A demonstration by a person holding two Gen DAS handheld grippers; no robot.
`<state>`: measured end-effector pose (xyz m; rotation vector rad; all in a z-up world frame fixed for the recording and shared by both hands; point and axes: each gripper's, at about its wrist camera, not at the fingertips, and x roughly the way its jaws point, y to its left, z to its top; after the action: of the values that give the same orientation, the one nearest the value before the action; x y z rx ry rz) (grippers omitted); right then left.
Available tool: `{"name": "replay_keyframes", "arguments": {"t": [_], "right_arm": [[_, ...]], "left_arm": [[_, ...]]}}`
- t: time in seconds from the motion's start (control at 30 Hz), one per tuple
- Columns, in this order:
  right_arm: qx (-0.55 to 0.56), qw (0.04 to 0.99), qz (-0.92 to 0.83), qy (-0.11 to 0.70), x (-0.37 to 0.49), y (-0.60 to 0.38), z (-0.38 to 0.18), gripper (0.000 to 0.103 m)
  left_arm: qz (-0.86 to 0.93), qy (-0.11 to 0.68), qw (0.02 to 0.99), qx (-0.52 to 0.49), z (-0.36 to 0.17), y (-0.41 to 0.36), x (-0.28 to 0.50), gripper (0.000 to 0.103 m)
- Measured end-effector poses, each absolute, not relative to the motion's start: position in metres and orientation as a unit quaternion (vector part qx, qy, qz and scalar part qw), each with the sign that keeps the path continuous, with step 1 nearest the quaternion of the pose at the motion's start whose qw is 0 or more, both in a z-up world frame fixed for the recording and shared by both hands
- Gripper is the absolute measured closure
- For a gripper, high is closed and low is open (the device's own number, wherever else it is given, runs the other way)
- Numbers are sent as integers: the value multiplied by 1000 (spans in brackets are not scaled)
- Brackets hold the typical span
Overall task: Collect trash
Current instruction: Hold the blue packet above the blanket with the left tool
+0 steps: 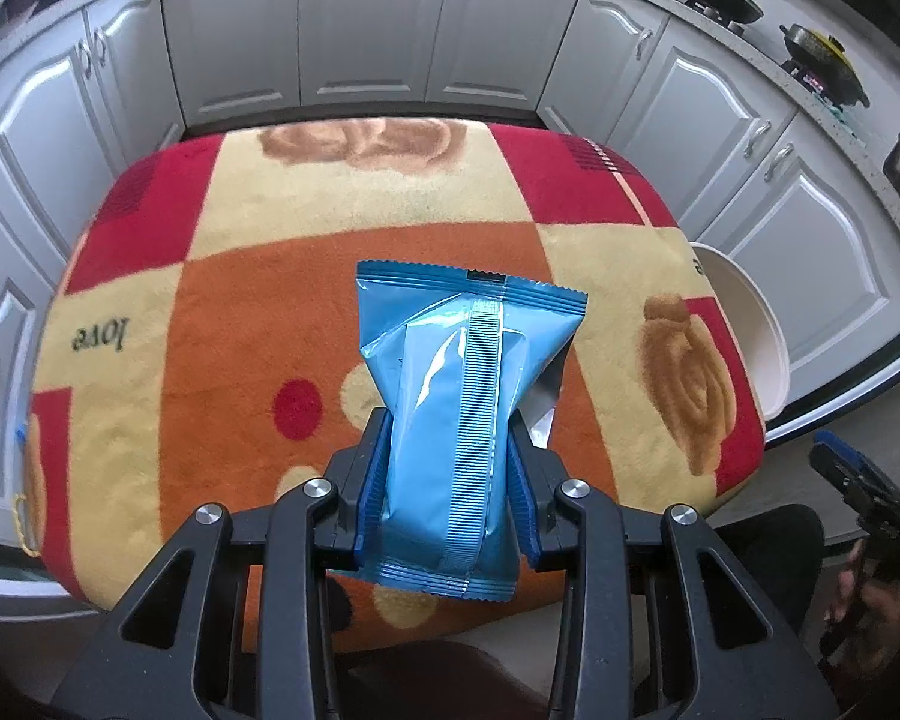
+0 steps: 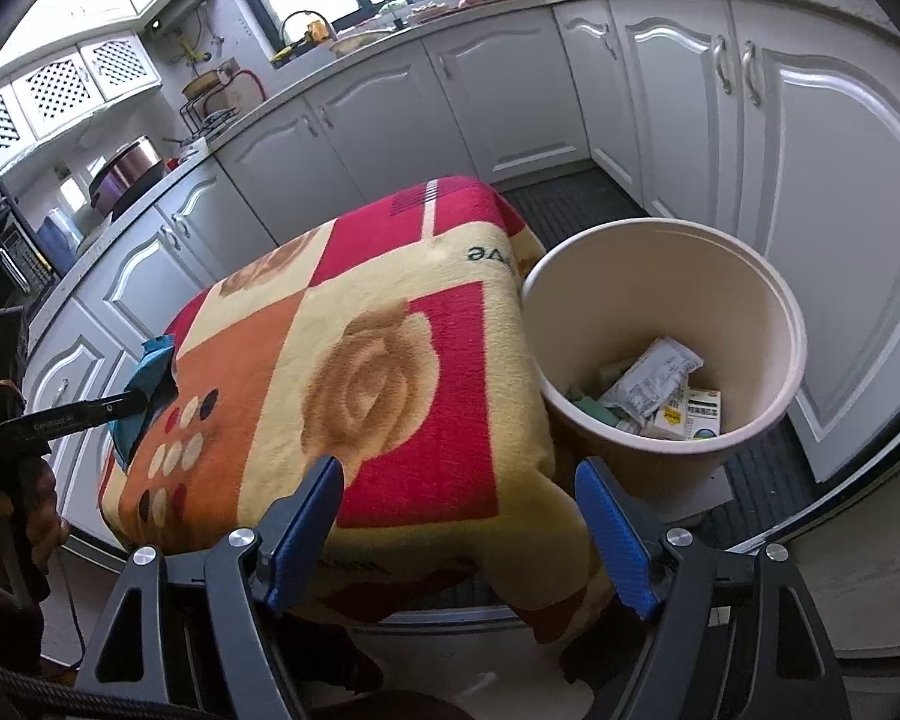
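A: Left gripper [image 1: 450, 480], jaws first. What do they hold?

B: Jaws clamped on a blue snack packet [image 1: 459, 414], blue pads pressing both flanks low on its body. Back seam faces the camera; crimped far end sticks out free past the fingertips. Packet is lifted above the blanket [image 1: 270, 312], not resting on it, as far as I can judge.

A: Why grip it so low?

B: Likely so the long end hangs clear and drops first when released.

A: Right gripper [image 2: 459, 516]?

B: Jaws spread wide, nothing between them. It hangs over the near edge of the blanket-covered bench [image 2: 390, 372], aimed towards the bin.

A: Bin position?

B: Cream bin [image 2: 660, 276] stands on the floor, its rim touching or just beside the bench's right edge. Mouth is open upward. Boxes and a pale wrapper [image 2: 654, 384] already lie at the bottom, so plenty of depth is left.

A: Room to move?

B: The bench top between the packet and the right edge is bare. From the left view only a slice of the bin's rim shows past that edge. White cabinets [image 1: 360, 18] ring the bench, well apart. The idle right gripper sits near the crossing path; I'd watch that.
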<state>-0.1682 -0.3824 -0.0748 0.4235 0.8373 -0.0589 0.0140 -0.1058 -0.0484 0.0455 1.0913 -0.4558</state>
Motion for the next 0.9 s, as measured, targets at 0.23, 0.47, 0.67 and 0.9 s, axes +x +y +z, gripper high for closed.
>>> {"name": "replay_keyframes", "arguments": {"t": [0.23,0.47,0.67,0.9], "right_arm": [[187,892,-13,412,-145,-366,-75,26],[180,889,-2,422,-120,-353,-77,26],[168,886,23,431,-100,-336,-80,26],[152,883,32,442,-87,-323,-83,26]], "left_arm": [[-206,522,827,9,-58,-89,25,70],[-186,525,830,-12,-61,-60,37,70],[-195,533,823,-13,-65,-58,35,70],[-211,532,820,1,-69,-78,32,70]]}}
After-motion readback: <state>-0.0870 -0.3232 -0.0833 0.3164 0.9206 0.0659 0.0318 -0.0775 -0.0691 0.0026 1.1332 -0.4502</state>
